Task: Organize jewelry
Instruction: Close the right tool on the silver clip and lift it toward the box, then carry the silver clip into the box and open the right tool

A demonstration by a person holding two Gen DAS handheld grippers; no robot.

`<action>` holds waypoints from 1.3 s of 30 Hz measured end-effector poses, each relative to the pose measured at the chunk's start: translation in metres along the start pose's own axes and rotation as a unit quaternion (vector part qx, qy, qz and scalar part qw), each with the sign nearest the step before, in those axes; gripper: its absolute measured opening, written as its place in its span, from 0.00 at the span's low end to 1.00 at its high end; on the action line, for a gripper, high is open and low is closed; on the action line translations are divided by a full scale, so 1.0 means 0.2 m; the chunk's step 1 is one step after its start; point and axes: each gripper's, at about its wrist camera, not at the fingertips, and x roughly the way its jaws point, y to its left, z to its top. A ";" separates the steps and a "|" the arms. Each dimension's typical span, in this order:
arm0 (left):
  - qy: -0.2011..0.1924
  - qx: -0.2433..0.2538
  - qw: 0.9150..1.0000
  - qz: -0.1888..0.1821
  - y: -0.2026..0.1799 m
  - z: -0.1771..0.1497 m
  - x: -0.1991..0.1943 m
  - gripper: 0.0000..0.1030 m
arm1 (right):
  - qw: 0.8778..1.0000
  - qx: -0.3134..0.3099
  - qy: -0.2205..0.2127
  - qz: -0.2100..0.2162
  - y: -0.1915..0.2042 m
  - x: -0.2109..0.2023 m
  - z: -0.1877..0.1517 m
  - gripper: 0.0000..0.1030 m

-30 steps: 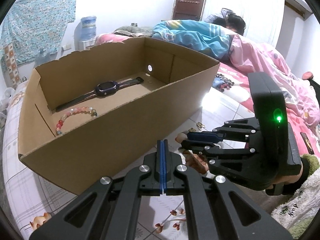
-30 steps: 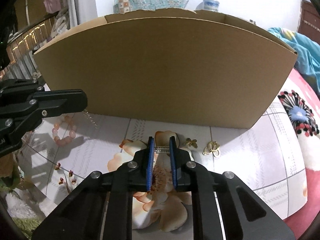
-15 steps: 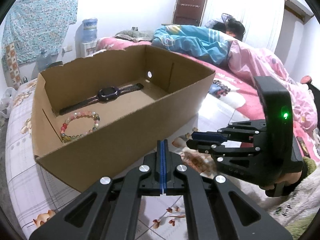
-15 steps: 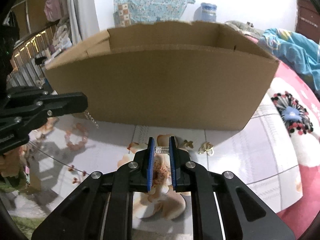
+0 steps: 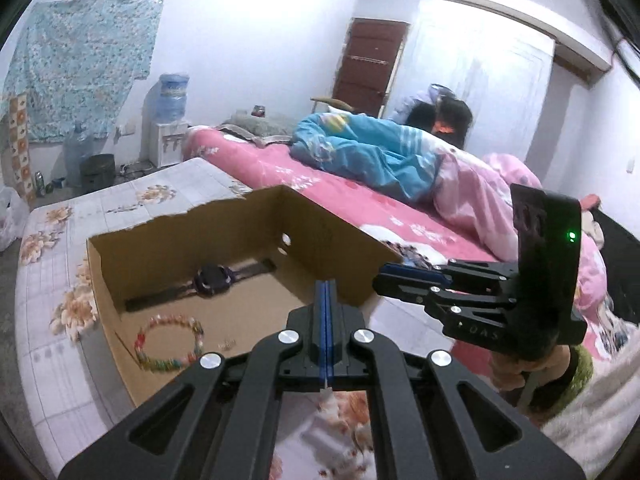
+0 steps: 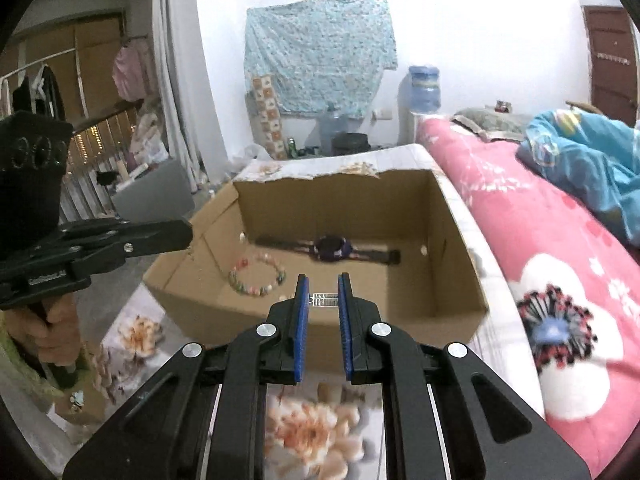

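The right gripper (image 6: 323, 295), fingers clamped on a small silver piece (image 6: 325, 299), looks mid-carry; next, release over the cardboard box (image 6: 456, 300) at twelve o'clock; the left gripper (image 5: 325, 292) fingers are together.

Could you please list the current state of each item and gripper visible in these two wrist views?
Cardboard box: open-topped, sitting on the floral sheet.
Watch: lying flat inside the box, strap stretched out.
Bead bracelet: lying flat inside the box, beside the watch.
Small silver piece: clamped between the right gripper's pads.
Right gripper: shut on the silver piece, above the box's near wall.
Left gripper: shut, pads together.
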 end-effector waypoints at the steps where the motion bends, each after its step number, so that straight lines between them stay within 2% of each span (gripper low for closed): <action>1: 0.007 -0.006 1.000 0.004 0.02 0.02 0.04 0.00 | 1.000 0.001 0.003 0.002 -0.01 0.03 0.01 0.12; 5: 0.045 -0.047 0.998 0.015 0.14 0.07 0.22 0.00 | 0.999 0.015 0.035 0.019 -0.09 0.21 0.09 0.12; 10: 0.079 -0.067 0.994 0.028 0.23 0.09 0.41 0.00 | 0.997 0.020 0.063 0.027 -0.14 0.37 0.15 0.12; 13: 0.091 -0.073 0.992 0.050 0.26 0.11 0.48 0.01 | 0.997 0.020 0.064 0.028 -0.16 0.41 0.17 0.14; 16: 0.108 -0.083 0.989 0.055 0.29 0.11 0.53 0.08 | 0.998 0.028 0.057 0.024 -0.18 0.39 0.17 0.22; 20: 0.096 -0.077 0.990 0.065 0.29 0.11 0.51 0.28 | 0.998 0.040 0.039 0.019 -0.22 0.32 0.17 0.25; 25: 0.092 -0.073 0.990 0.076 0.28 0.11 0.48 0.32 | 0.998 0.057 0.016 0.009 -0.28 0.21 0.16 0.25; 28: 0.085 -0.069 0.991 0.081 0.27 0.12 0.44 0.38 | 0.998 0.071 0.001 -0.001 -0.33 0.12 0.16 0.26; 34: 0.058 -0.047 0.994 0.080 0.20 0.12 0.32 0.53 | 0.995 0.097 -0.030 -0.016 -0.40 -0.09 0.10 0.31; 36: 0.045 -0.036 0.995 0.076 0.17 0.11 0.26 0.61 | 0.993 0.106 -0.036 -0.024 -0.42 -0.15 0.08 0.34; 39: 0.029 -0.024 0.997 0.066 0.12 0.07 0.17 0.67 | 0.992 0.115 -0.041 -0.035 -0.43 -0.22 0.03 0.38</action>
